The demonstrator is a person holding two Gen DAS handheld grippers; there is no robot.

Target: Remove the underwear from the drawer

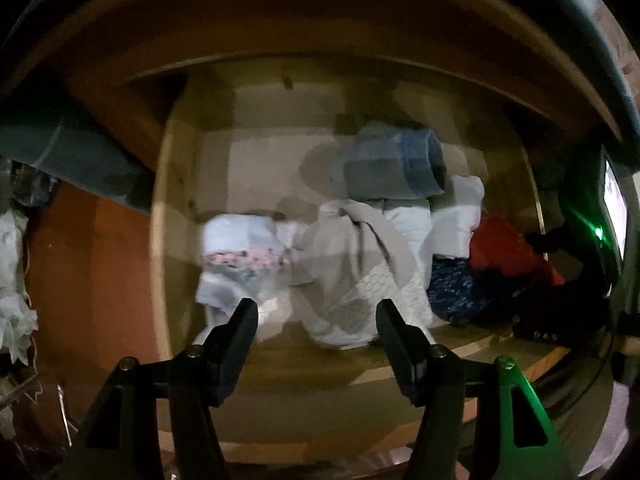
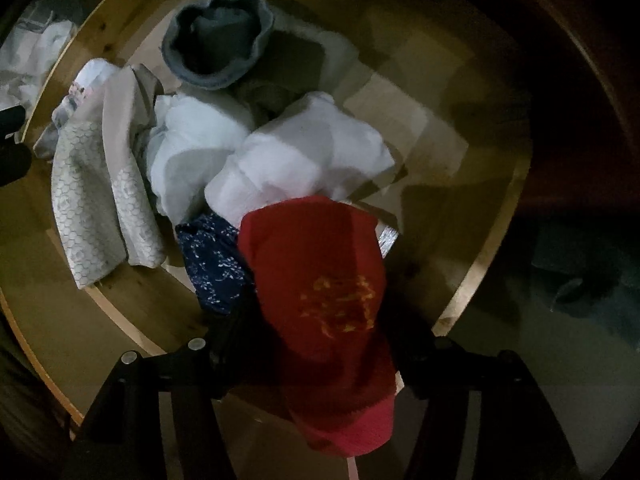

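Two hand-held grippers over the open drawer [image 1: 168, 216]: right hand-held gripper [image 2: 316, 364] straddles the red underwear [image 2: 320, 280], clamp unclear, lift next; left hand-held gripper [image 1: 316, 312] hovers empty, jaws apart.

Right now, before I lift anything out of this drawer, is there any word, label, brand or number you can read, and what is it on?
No text can be read in either view.
Red garment: a yellow-orange mark on the fabric, possibly characters or a design, too blurred to read.
Bright screen at the right edge of the left wrist view: too skewed and washed out to read.
Pale honeycomb-patterned garment: pattern only, no lettering.
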